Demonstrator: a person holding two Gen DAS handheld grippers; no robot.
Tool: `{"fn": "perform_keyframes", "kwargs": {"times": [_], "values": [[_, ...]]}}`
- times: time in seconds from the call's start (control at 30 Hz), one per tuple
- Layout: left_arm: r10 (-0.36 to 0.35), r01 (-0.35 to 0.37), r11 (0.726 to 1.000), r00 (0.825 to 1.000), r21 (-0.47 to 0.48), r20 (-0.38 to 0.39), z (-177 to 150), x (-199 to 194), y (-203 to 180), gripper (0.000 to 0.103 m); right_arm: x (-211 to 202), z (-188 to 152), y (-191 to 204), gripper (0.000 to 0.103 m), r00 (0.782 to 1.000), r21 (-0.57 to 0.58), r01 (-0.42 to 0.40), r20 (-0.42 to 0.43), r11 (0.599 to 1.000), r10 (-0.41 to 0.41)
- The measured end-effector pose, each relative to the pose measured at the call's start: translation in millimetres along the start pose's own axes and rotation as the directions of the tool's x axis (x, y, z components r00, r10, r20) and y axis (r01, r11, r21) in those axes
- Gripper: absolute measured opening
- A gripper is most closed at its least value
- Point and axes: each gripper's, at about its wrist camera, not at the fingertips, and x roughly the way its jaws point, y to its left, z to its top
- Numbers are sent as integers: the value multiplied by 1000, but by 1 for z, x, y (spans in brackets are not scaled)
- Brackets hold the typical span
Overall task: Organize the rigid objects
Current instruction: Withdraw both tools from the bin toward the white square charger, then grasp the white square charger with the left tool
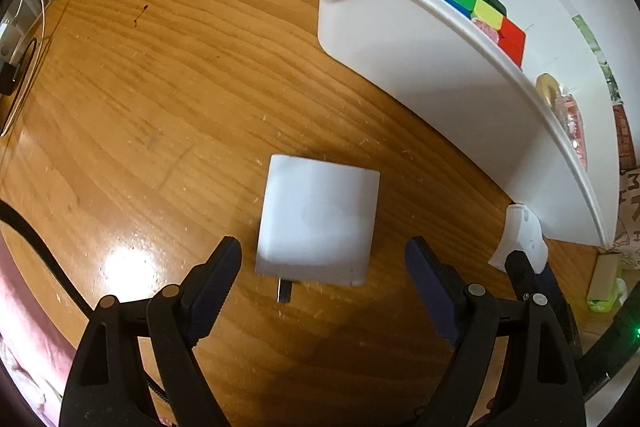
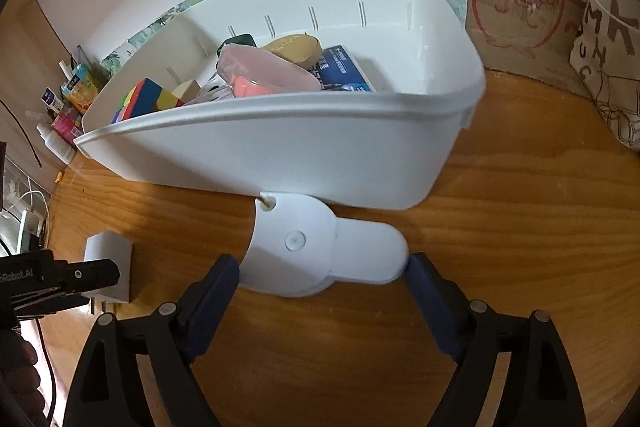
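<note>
A white plug adapter (image 1: pixel 316 219) lies on the wooden table (image 1: pixel 160 87), one metal prong showing at its near edge. My left gripper (image 1: pixel 323 254) hangs open just above it, a finger on each side of its near end, neither touching. The adapter (image 2: pixel 107 259) and the left gripper (image 2: pixel 80 275) also show at the left of the right wrist view. A flat white plastic piece (image 2: pixel 316 251) with a round disc lies against the front of the white bin (image 2: pixel 280 147). My right gripper (image 2: pixel 322 267) stands open around it, pads right at its two ends.
The bin (image 1: pixel 400 43) holds a colour cube puzzle (image 2: pixel 140 99), a pink case (image 2: pixel 264 75), a tan roll and a blue booklet (image 2: pixel 344 67). Bottles and cartons (image 2: pixel 68 99) stand at the far left. A cardboard box (image 2: pixel 520 19) and a printed bag (image 2: pixel 612 67) stand at the back right.
</note>
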Motion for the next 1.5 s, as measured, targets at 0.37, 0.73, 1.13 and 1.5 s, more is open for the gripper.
{"fn": "perform_keyframes", "kwargs": {"times": [0.37, 0.73, 1.13, 1.5], "values": [[22, -22, 1000, 1000, 6, 8, 12, 16, -5, 85, 11, 1, 12, 102, 997, -85, 72, 30, 994, -70], [40, -40, 999, 999, 15, 33, 17, 18, -15, 69, 18, 4, 19, 103, 990, -113, 136, 47, 984, -132], [50, -51, 998, 997, 21, 51, 18, 11, -13, 63, 15, 4, 18, 97, 991, -108, 134, 43, 985, -130], [27, -28, 999, 998, 28, 49, 8, 8, -9, 63, 10, 3, 15, 94, 993, -129, 118, 30, 985, -115]]}}
